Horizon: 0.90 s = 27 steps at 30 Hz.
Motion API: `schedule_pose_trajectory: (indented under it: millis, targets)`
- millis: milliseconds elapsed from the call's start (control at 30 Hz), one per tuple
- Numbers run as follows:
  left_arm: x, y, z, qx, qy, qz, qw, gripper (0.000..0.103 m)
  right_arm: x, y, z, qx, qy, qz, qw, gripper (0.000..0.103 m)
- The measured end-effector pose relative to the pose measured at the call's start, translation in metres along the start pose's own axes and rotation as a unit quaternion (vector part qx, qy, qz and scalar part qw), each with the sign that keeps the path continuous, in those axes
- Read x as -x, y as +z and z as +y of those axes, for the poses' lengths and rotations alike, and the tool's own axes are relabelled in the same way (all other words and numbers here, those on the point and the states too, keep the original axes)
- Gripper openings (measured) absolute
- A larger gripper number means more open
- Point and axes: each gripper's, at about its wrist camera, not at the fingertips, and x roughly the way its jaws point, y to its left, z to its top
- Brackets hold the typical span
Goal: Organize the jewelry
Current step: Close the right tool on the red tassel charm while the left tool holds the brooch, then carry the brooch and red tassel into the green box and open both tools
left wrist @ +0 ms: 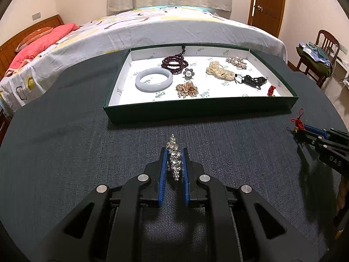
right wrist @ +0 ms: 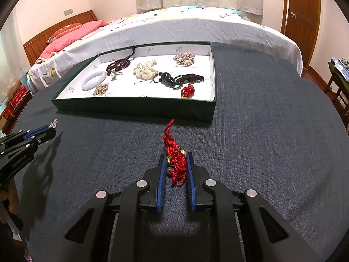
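My left gripper (left wrist: 173, 152) is shut on a clear crystal bracelet (left wrist: 173, 156) and holds it over the dark blue cloth, short of the tray. My right gripper (right wrist: 175, 158) is shut on a red knotted cord charm (right wrist: 175, 152) with gold beads. The green tray (left wrist: 196, 110) with a white lining lies ahead. It holds a pale jade bangle (left wrist: 153, 79), dark red beads (left wrist: 174, 62), a pearl strand (left wrist: 219, 69), a black pendant (left wrist: 254, 80) and a small red charm (left wrist: 271, 90). The right gripper also shows at the left wrist view's right edge (left wrist: 297, 132).
A round table with dark blue cloth (left wrist: 65, 142) carries everything. A bed (left wrist: 152, 26) with a patterned sheet and pink pillow stands behind. A wooden chair (left wrist: 322, 50) with clothes is at the right. A door (left wrist: 268, 2) is at the back right.
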Motion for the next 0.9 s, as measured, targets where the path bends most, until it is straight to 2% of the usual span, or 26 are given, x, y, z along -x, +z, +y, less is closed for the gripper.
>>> schedule_pose_trajectory:
  millis: [433, 900]
  targets:
    - [0.016, 0.012, -0.001, 0.005, -0.003, -0.023, 0.9997, 0.013, 0.017, 0.013, 0.009, 0.004, 0.008, -0.029, 1.000, 0.019]
    - [0.031, 0.043, -0.006, 0.002, -0.006, -0.065, 0.9979, 0.013, 0.035, 0.045, 0.024, 0.019, 0.023, -0.071, 0.997, 0.019]
